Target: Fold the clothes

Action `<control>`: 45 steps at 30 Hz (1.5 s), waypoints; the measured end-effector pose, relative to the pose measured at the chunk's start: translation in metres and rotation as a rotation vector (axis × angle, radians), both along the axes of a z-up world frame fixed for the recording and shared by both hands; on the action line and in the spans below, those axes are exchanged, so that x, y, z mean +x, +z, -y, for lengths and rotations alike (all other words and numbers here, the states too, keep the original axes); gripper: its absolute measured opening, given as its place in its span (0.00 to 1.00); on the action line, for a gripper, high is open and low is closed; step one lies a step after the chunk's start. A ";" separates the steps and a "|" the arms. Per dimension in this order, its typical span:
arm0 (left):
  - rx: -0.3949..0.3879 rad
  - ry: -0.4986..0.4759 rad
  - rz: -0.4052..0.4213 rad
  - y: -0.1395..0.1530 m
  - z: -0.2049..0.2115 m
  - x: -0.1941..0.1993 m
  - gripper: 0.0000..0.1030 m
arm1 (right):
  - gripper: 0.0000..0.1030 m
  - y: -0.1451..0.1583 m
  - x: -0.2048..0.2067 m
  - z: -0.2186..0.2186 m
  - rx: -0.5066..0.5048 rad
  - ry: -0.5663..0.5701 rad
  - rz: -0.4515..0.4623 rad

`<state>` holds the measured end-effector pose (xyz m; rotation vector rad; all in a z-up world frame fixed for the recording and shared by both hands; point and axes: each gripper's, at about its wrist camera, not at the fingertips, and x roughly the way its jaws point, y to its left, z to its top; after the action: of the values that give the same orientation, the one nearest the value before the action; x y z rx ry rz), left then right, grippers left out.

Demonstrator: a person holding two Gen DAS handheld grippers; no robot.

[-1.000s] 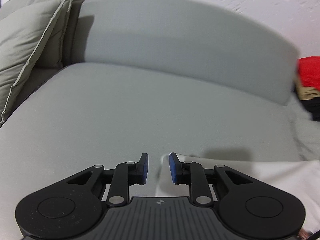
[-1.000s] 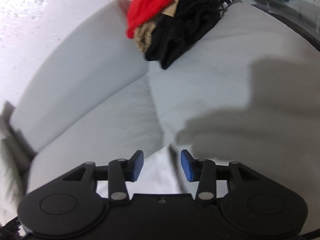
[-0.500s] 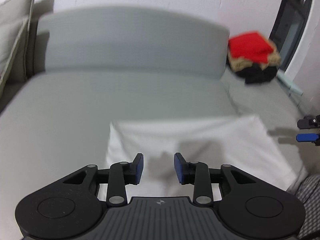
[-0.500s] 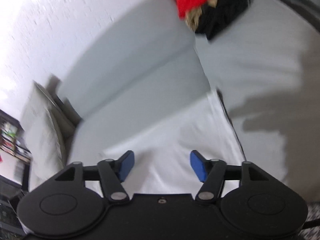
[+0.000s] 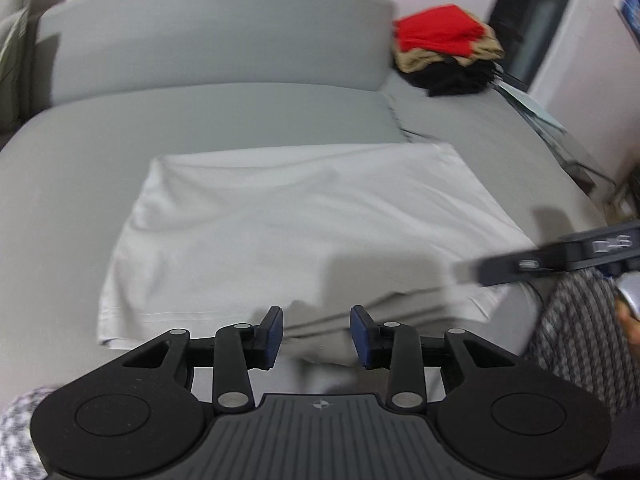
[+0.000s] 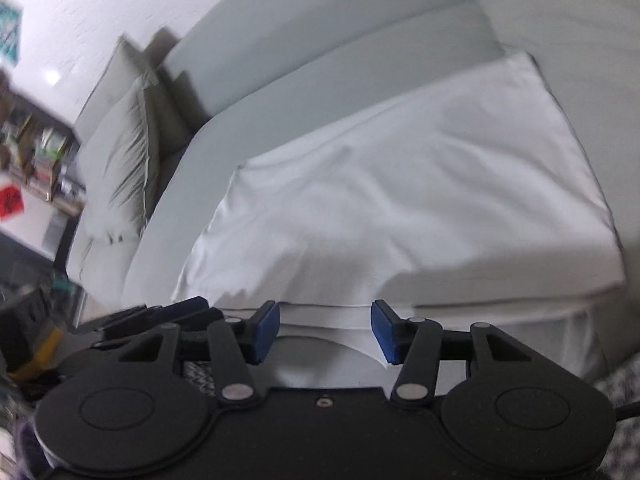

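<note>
On the grey sofa seat (image 5: 80, 168) lies a white cloth garment (image 5: 304, 224), folded into a flat rectangle with its near edge hanging over the front. Just short of that edge, the left gripper (image 5: 316, 334) has just been opening and the right gripper (image 6: 325, 330) just closing; both stand partly apart, holding nothing. Behind, a pile of red, tan and black clothes (image 5: 448, 52) sits beside the backrest (image 5: 216, 36).
</note>
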<state>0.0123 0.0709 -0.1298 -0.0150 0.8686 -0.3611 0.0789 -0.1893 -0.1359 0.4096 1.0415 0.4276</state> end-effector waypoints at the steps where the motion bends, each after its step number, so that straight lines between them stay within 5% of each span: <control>1: 0.014 -0.014 0.011 -0.002 0.007 -0.002 0.34 | 0.49 0.001 -0.003 -0.007 -0.042 0.024 0.031; 5: 0.045 -0.015 0.025 -0.004 0.019 -0.002 0.36 | 0.49 0.000 -0.008 -0.026 -0.150 0.109 0.124; 16: 0.031 0.185 0.013 0.015 -0.020 0.007 0.37 | 0.44 -0.012 -0.007 -0.076 -0.397 0.288 0.272; 25: -0.002 0.232 0.013 0.018 -0.035 -0.002 0.37 | 0.01 -0.010 -0.005 -0.092 -0.451 0.291 0.378; 36: -0.019 0.274 0.017 0.021 -0.048 -0.003 0.37 | 0.02 -0.005 -0.030 -0.097 -0.498 0.368 0.372; 41: -0.020 0.336 0.018 0.024 -0.071 -0.007 0.39 | 0.17 0.006 -0.028 -0.068 -0.383 0.320 0.291; 45: -0.039 0.434 -0.014 0.023 -0.104 -0.006 0.40 | 0.30 0.021 -0.030 -0.016 -0.290 0.160 0.270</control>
<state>0.0067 0.1746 -0.1072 -0.2390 0.8470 0.0285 0.0484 -0.1731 -0.1147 0.0073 0.8583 0.4526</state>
